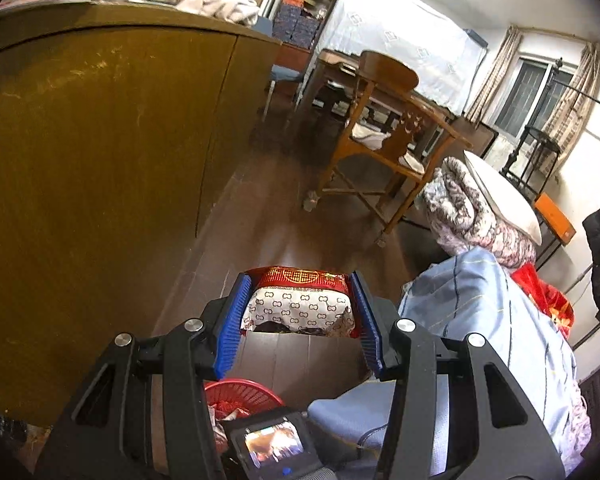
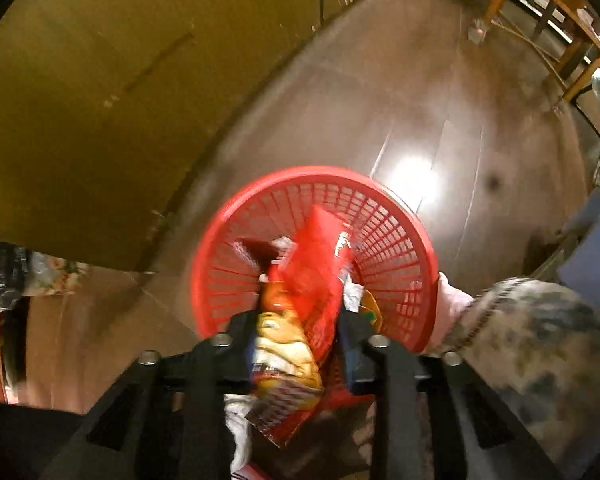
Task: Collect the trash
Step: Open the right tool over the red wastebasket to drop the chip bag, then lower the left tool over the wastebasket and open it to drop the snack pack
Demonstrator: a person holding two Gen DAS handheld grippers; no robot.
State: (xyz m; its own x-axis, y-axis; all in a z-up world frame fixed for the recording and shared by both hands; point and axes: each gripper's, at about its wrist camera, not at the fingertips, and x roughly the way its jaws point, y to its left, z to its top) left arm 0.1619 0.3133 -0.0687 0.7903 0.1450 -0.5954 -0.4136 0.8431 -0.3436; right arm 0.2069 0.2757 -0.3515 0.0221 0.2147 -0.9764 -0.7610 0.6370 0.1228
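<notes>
Dark glossy wood floor (image 2: 440, 120), ochre cabinet (image 1: 100, 160), wooden chair (image 1: 380, 128) beyond. Left gripper (image 1: 300, 312) clamped on a red-and-white box (image 1: 300, 300). Right gripper (image 2: 300, 320) over the red basket (image 2: 380, 208), red-yellow wrapper (image 2: 300, 312) between its jaws; grip unclear through blur.

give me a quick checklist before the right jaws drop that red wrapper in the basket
1. Red wrapper between the right gripper jaws: ok.
2. Wrapper over the red basket opening: ok.
3. Basket has room: ok, trash fills only part.
4. Wrapper fully released: cannot tell, picture blurred.
5. Left gripper keeps its patterned box: ok.
6. More trash left: not ok, small item by the chair leg.
</notes>
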